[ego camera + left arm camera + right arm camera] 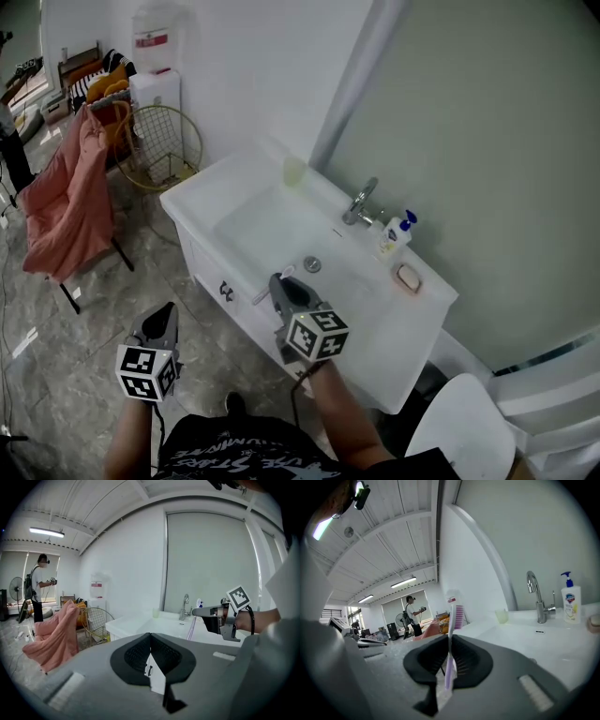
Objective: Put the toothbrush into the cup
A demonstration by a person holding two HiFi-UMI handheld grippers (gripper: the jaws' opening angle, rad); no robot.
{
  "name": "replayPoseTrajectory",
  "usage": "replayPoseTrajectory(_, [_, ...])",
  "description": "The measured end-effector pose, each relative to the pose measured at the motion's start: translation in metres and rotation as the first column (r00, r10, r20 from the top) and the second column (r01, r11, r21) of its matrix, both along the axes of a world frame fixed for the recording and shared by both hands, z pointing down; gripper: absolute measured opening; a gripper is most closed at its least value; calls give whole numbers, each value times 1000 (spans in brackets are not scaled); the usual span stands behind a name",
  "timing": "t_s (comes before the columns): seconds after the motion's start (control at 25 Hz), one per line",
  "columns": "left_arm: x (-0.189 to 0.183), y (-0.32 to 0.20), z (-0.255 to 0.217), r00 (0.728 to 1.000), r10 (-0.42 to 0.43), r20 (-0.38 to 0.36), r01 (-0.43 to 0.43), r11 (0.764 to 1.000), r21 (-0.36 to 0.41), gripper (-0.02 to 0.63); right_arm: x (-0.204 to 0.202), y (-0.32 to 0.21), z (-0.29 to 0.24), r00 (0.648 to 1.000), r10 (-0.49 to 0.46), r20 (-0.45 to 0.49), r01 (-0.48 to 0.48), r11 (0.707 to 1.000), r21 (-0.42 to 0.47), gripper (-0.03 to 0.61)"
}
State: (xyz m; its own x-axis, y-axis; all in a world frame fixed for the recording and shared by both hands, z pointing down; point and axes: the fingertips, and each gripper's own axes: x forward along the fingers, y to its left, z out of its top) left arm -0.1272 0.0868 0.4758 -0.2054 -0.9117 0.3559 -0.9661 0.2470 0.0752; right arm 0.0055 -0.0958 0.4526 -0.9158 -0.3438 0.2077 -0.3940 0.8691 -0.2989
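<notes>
My right gripper (279,281) is shut on a toothbrush (263,295) with a pale lilac handle, held over the front rim of the white washbasin (202,192). In the right gripper view the toothbrush (451,634) stands upright between the pads, pink bristles at the top. A pale green cup (293,171) stands at the basin's back left corner, far from the brush, and shows again as the cup (502,616). My left gripper (167,311) hangs over the floor left of the cabinet. Its pads (140,653) meet with nothing between them.
A chrome faucet (361,202), a soap pump bottle (398,230) and a soap dish (408,277) line the basin's back right. A chair draped in pink cloth (66,202) and a wire basket (167,145) stand on the floor to the left. A person (38,588) stands far off.
</notes>
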Motion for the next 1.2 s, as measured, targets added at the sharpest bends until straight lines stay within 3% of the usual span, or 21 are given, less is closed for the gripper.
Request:
replayPoseTrajectory(0.44, [-20, -79, -9, 998, 59, 9, -59, 998, -11, 8, -13, -67, -2, 999, 45, 20, -45, 999, -23, 26])
replayPoseTrajectory(0.88, [-85, -203, -5, 985, 175, -4, -175, 985, 10, 8, -44, -161, 7, 983, 184, -8, -184, 982, -37, 26])
replayPoseTrajectory(1.2, [-140, -312, -18, 944, 330, -30, -330, 944, -12, 8, -88, -247, -12, 949, 313, -31, -314, 949, -35, 26])
